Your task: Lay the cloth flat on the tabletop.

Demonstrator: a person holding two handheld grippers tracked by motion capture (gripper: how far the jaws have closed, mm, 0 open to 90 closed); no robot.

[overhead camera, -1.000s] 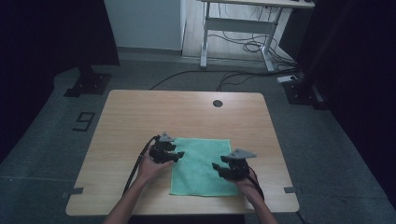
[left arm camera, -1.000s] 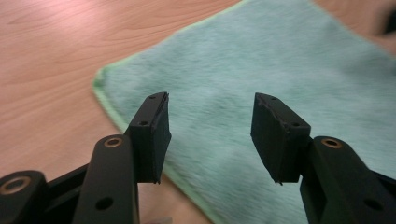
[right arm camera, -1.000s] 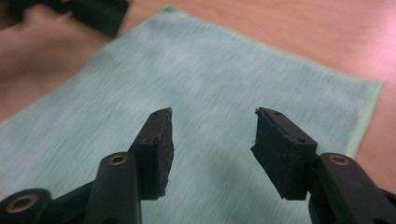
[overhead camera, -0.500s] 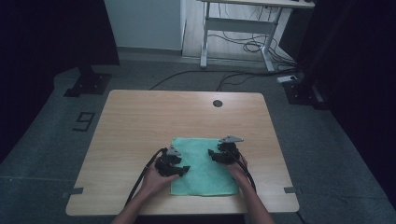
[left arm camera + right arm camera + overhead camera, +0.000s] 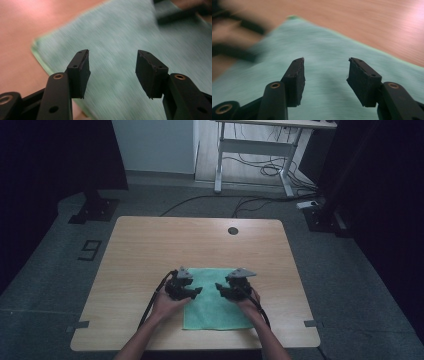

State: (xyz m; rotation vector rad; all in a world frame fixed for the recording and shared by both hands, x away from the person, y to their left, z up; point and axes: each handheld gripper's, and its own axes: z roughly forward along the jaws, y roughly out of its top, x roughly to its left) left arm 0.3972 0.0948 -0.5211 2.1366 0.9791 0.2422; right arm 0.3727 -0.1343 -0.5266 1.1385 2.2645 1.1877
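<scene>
1. Wooden table (image 5: 150, 250): one light-coloured top on a grey floor, with dark surroundings on both sides.
2. Green cloth (image 5: 215, 310): one piece, lying flat on the near half of the table, its near edge close to the person's side; both grippers are over its far part.
3. Left gripper (image 5: 196, 291): one, held in the left hand (image 5: 167, 305) above the cloth's left portion, jaws pointing inward toward the other gripper. In the left gripper view its two black jaws stand spread apart with nothing between them, the cloth beneath (image 5: 112, 45).
4. Right gripper (image 5: 220, 286): one, held in the right hand (image 5: 250, 302) above the cloth's right portion. In the right gripper view its two jaws are likewise spread and empty, above the cloth (image 5: 324, 50).
5. Round grommet (image 5: 233, 230): one dark hole near the table's far edge, well apart from the cloth.
6. Second desk (image 5: 255, 150): one, behind the table, with loose cables (image 5: 260, 167) on the floor beneath.
</scene>
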